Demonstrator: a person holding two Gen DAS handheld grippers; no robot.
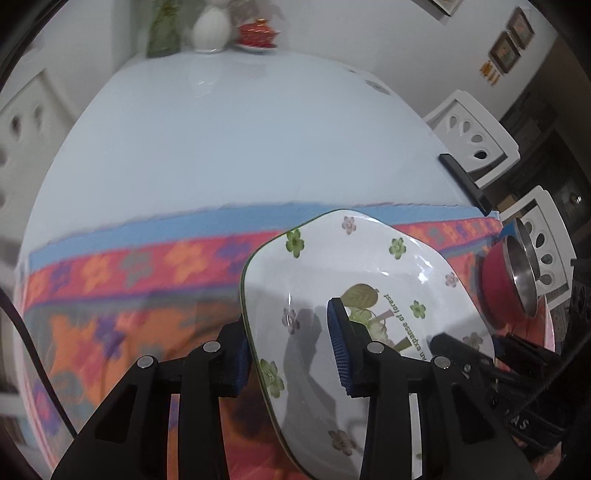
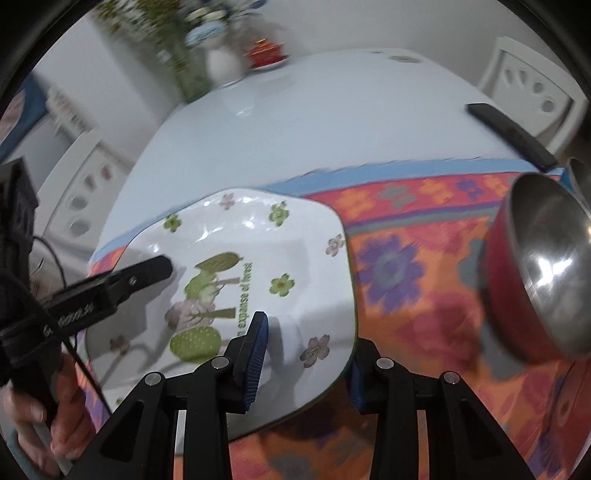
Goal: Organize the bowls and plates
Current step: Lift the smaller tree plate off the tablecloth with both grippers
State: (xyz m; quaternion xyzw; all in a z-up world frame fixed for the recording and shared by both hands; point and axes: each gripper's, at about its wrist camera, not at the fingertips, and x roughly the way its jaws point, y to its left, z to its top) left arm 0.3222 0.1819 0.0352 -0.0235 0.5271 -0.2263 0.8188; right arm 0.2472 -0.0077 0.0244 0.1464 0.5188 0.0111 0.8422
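A white square plate (image 1: 369,280) with green flowers and a tree print is held tilted above the flowered mat; it also shows in the right wrist view (image 2: 258,258). My left gripper (image 1: 291,354) straddles its left edge, one finger above and one below, shut on it. My right gripper (image 2: 306,362) grips its right edge the same way. A red bowl with a steel inside (image 1: 513,280) stands to the right, with a second bowl behind it; the red bowl is also in the right wrist view (image 2: 543,273).
An orange, red and blue flowered mat (image 1: 129,295) covers the near part of the white table (image 1: 240,140). A black remote-like bar (image 1: 465,181) lies at the right edge. A white vase (image 1: 210,29) and a red pot (image 1: 258,33) stand at the far end. White chairs surround the table.
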